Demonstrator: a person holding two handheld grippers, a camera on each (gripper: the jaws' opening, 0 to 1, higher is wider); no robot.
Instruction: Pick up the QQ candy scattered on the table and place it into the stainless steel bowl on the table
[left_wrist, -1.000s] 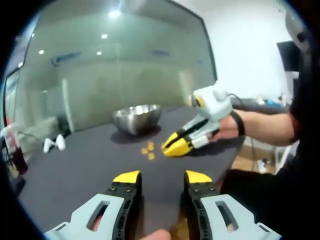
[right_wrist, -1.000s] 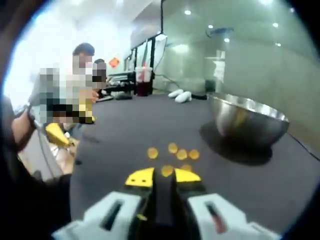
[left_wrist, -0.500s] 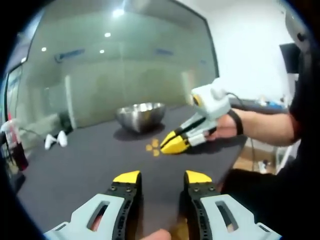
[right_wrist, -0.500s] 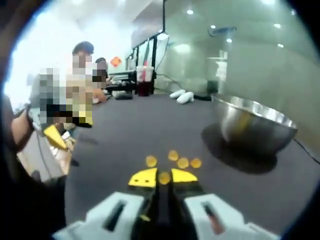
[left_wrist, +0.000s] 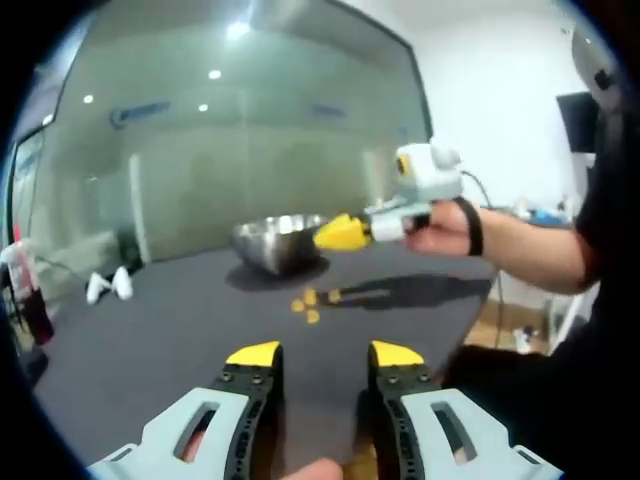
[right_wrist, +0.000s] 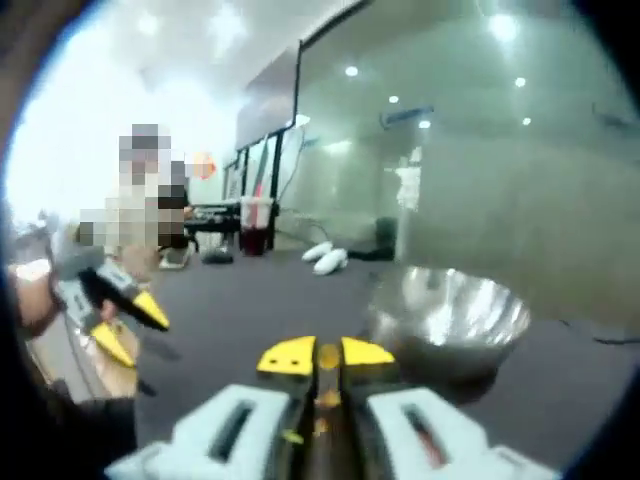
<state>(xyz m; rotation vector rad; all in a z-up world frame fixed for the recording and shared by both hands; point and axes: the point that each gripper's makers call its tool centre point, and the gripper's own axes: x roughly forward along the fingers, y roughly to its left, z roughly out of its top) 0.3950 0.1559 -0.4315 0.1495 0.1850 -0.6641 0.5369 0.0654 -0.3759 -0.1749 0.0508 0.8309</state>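
Several yellow QQ candies lie on the dark table in front of the stainless steel bowl. My right gripper hangs above the table beside the bowl, held by a hand. In the right gripper view its jaws are shut on one yellow candy, with the bowl just ahead to the right. My left gripper stands open near the table's front edge, with nothing between its fingers. It also appears at the left of the right gripper view, with its jaws apart.
Two small white objects lie at the table's far side, next to a red drink cup. A glass wall runs behind the table. A person's forearm reaches in from the right, and people sit in the background.
My right gripper has closed on a candy and risen from the table toward the bowl. The left gripper has stayed in place, open.
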